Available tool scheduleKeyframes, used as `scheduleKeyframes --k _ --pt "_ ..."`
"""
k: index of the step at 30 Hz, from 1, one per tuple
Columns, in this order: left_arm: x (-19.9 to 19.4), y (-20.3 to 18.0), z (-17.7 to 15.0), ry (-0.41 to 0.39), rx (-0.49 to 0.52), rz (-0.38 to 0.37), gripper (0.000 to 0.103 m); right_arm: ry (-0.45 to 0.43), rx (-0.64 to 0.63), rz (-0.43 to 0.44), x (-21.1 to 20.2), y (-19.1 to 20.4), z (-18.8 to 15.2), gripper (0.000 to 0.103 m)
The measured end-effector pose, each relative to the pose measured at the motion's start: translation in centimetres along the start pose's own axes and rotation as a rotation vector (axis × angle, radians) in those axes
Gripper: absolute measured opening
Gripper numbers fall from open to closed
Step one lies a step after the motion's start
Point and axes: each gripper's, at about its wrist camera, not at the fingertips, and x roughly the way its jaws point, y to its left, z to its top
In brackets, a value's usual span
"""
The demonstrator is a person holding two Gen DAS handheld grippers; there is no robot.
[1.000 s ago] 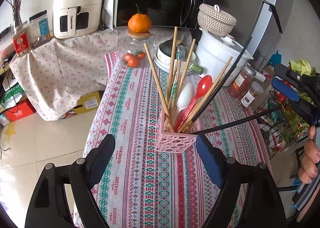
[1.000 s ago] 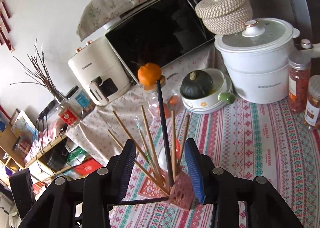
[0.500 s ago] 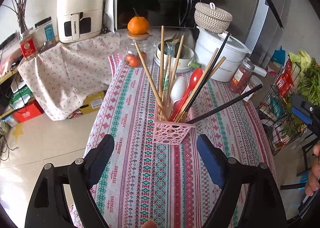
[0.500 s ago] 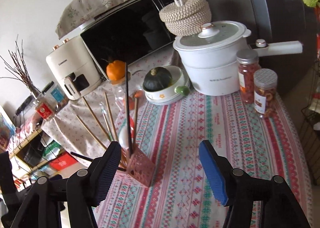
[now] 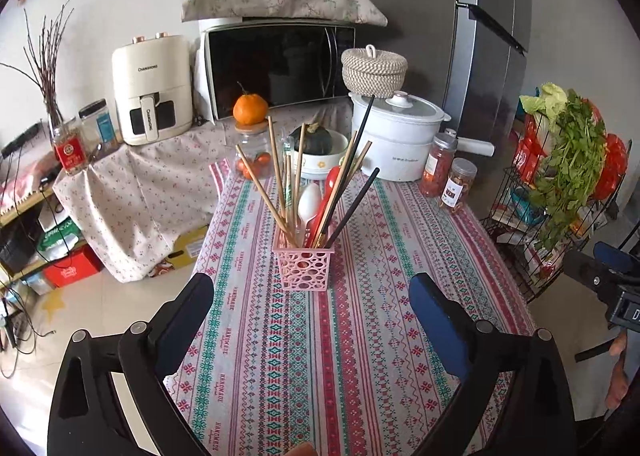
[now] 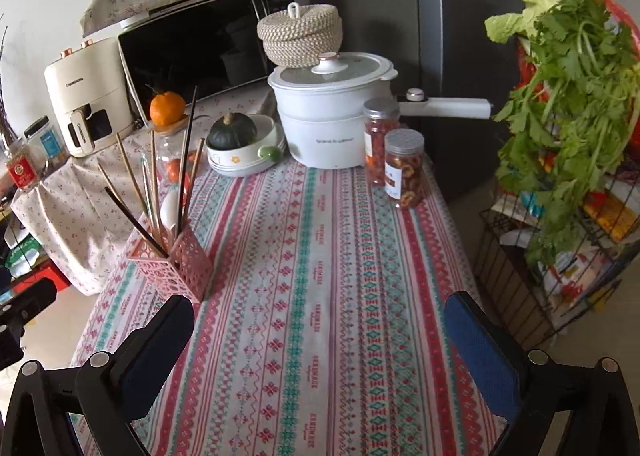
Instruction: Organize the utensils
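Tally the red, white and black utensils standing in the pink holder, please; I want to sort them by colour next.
In the pink holder:
Black chopsticks: 2
Red spoon: 1
White spoon: 1
Total: 4
The wooden chopsticks in the same holder are not counted.

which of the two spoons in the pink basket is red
The red spoon, on the right beside the white spoon, its bowl standing higher among the chopsticks.
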Motion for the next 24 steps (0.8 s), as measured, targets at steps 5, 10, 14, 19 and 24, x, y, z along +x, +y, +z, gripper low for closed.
scheduleKeyframes --k 5,10,14,19,24 --pt "0.3 -0.8 -0.6 0.038 -0.002 -0.024 0.100 0.029 -0.028 -0.010 0.4 0.6 -0.4 0.103" --pt "1.2 -1.4 -1.2 0.067 -0.009 -0.015 0.100 0.037 -0.025 -0.002 0.5 1.0 -0.3 0.103" --pt "1.5 -1.5 -1.5 0.081 -0.010 -0.014 0.100 0.039 -0.026 -0.002 0.4 1.1 -0.4 0.103" --pt "1.8 -1.3 -1.4 0.085 -0.015 -0.015 0.100 0.047 -0.011 -0.009 0.6 0.8 -0.4 0.103" --pt "1.7 -1.3 -1.3 0.078 -0.018 -0.017 0.100 0.048 -0.005 -0.010 0.8 0.7 -0.3 0.103"
